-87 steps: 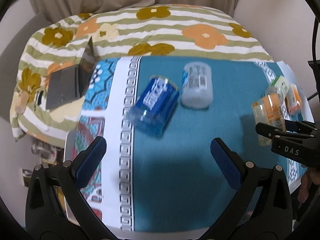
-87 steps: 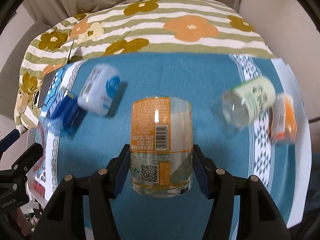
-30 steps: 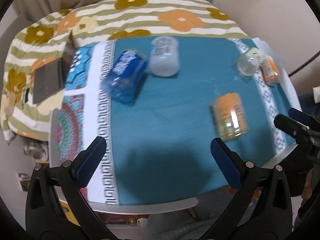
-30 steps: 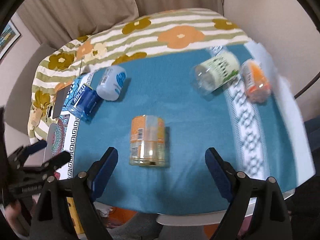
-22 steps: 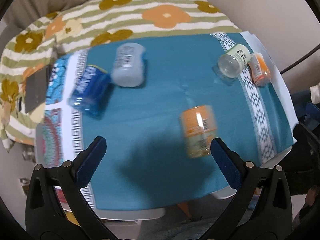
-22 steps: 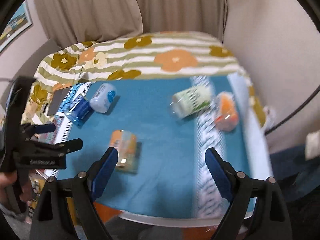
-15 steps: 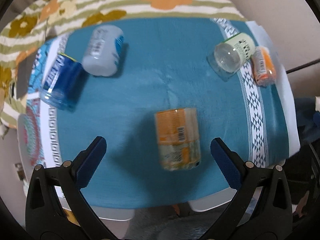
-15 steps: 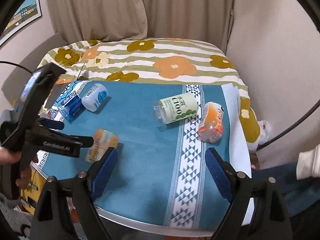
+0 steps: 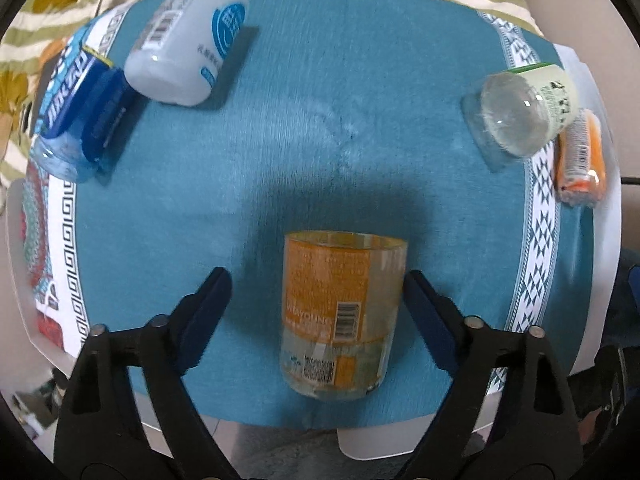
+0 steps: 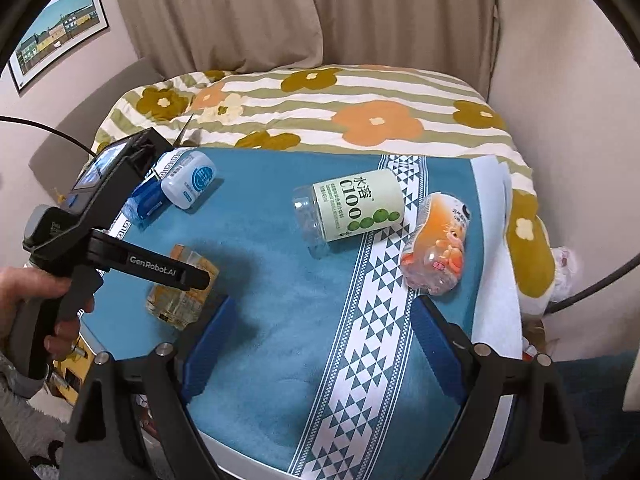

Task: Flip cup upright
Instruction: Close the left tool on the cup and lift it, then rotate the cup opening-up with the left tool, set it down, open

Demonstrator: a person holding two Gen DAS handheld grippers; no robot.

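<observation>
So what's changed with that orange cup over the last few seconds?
The right gripper let go of the orange-labelled cup and pulled back. The left gripper moved in; its open fingers now flank it. The other cups stayed lying down.

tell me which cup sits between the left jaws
The orange-labelled cup, alone near the table's front edge; the blue, white, green-labelled and crumpled orange ones lie farther back.

Cups (image 9: 342, 314) on teal-clothed table (image 10: 280, 320)
</observation>
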